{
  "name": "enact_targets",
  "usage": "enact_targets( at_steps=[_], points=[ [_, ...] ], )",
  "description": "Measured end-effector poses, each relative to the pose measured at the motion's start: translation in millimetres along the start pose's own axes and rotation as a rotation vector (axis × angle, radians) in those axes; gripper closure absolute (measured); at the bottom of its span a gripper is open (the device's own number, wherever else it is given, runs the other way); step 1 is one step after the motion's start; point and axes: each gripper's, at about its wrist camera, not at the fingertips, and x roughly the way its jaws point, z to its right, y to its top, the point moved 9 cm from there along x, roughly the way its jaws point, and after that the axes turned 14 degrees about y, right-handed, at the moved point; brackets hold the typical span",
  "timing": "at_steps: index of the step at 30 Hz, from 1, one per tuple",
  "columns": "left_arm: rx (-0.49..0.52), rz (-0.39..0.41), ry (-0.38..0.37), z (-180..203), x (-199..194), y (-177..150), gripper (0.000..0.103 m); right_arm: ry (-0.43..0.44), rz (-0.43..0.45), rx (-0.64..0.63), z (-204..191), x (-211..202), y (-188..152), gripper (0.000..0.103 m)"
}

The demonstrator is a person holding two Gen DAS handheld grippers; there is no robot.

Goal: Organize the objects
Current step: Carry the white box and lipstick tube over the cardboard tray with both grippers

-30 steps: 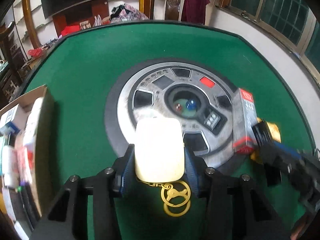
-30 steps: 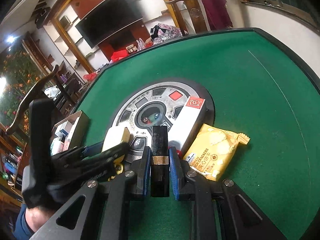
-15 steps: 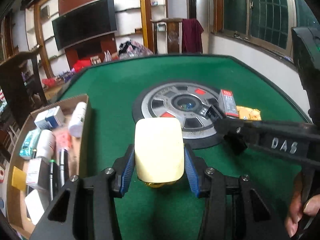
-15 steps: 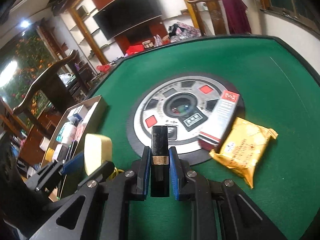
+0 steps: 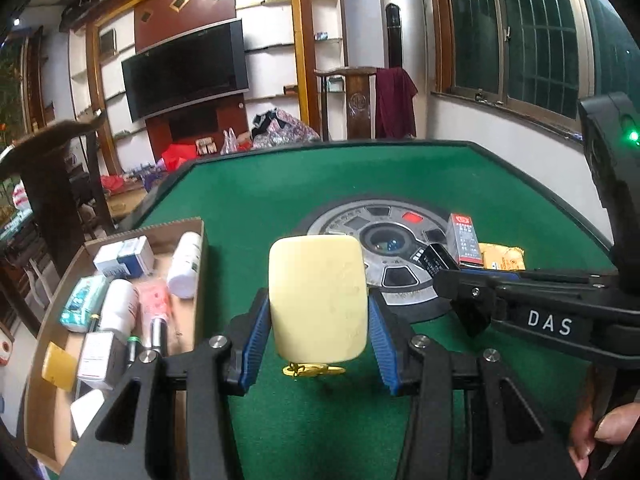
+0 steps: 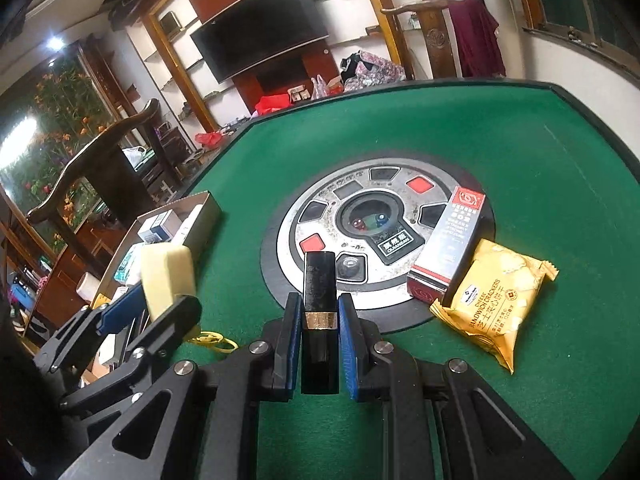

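Note:
My left gripper point(image 5: 318, 344) is shut on a pale yellow earbud case point(image 5: 318, 298) with a gold keyring point(image 5: 312, 370) hanging under it, held above the green table. It also shows in the right wrist view point(image 6: 166, 276). My right gripper point(image 6: 319, 320) is shut on a black lipstick tube point(image 6: 319, 312) with a gold band; its tip shows in the left wrist view point(image 5: 438, 258). A cardboard box point(image 5: 188, 226) with several toiletries stands at the table's left edge, left of the left gripper.
A grey and red carton point(image 6: 448, 248) lies on the round centre panel point(image 6: 320, 236) of the green table point(image 6: 520, 152). A yellow cracker packet point(image 6: 494, 304) lies beside it. A dark wooden chair point(image 6: 80, 168) stands behind the box.
Both grippers have risen and pulled back from the centre panel, each keeping its object. The left view has tilted up, and the cardboard box has come further into view.

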Motion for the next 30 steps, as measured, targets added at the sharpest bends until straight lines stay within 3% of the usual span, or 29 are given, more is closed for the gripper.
enact_targets(
  at_steps=[8,30],
  points=[
    [-0.010,0.060,0.030,-15.6,-22.2,5.6,0.057,0.001,0.027,-0.035,-22.1,-7.1,-4.1,0.083],
    [-0.123,0.093,0.057,-85.3,-46.9,0.0,0.057,0.069,0.002,-0.086,-89.6,20.6,-18.5,0.083]
  ],
)
